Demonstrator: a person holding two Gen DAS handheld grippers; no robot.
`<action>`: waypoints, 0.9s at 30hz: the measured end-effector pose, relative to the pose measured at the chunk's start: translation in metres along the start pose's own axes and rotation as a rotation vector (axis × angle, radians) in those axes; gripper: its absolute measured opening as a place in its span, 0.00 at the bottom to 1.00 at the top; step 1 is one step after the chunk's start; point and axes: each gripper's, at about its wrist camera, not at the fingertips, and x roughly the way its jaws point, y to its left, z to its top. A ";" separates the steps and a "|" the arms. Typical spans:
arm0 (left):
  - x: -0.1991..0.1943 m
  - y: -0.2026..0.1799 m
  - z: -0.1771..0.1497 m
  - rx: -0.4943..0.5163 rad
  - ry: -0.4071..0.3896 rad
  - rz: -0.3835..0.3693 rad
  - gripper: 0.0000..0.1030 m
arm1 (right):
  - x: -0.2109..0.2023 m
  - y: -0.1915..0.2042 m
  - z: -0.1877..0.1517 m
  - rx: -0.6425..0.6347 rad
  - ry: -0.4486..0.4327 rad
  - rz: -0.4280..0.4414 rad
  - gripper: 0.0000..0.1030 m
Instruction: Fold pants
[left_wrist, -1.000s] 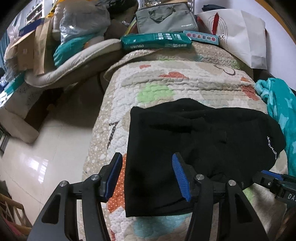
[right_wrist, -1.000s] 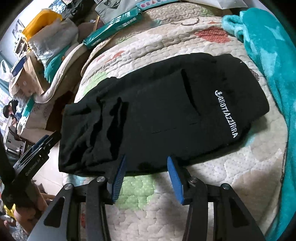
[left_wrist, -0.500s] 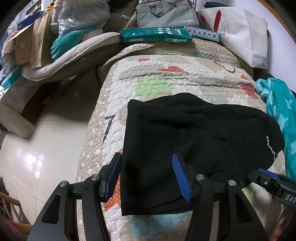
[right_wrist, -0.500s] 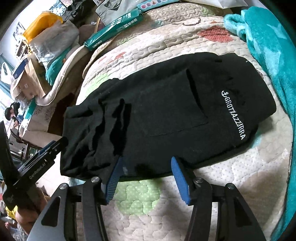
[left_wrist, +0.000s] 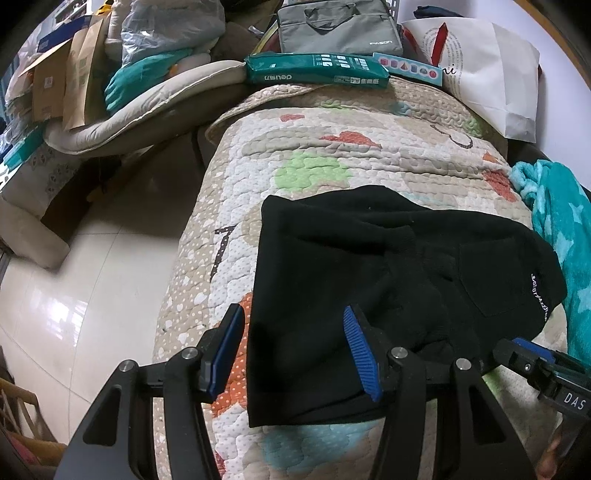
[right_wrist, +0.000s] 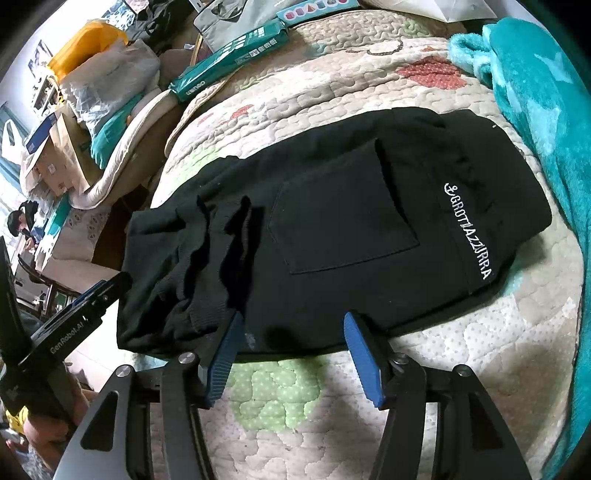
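Observation:
Black pants (left_wrist: 369, 280) lie folded into a compact rectangle on a patterned quilted bed cover (left_wrist: 332, 147). White lettering runs along the waistband at the right end (right_wrist: 469, 232), beside a back pocket. My left gripper (left_wrist: 295, 354) is open and empty, hovering over the pants' left end. My right gripper (right_wrist: 295, 354) is open and empty at the pants' near edge. Each gripper shows in the other's view: the right (left_wrist: 535, 365), the left (right_wrist: 81, 310).
A teal fleece blanket (right_wrist: 535, 92) lies along the bed's right side. A green paper ream (left_wrist: 317, 74), a grey laptop bag (left_wrist: 340, 26) and a white paper bag (left_wrist: 491, 74) sit at the far end. Tiled floor (left_wrist: 74, 295) and piled clutter (left_wrist: 110, 74) are on the left.
Both grippers stay open and have shifted only slightly relative to the pants. The pants lie unchanged.

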 end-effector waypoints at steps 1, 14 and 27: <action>0.000 0.000 0.000 -0.001 0.000 0.000 0.54 | 0.000 0.000 0.000 0.000 -0.001 0.000 0.61; -0.001 -0.005 0.003 0.017 -0.005 -0.003 0.54 | -0.030 -0.003 0.004 -0.007 -0.083 -0.067 0.61; -0.004 -0.007 0.017 0.044 0.047 -0.133 0.54 | -0.059 -0.029 -0.007 0.063 -0.119 -0.149 0.61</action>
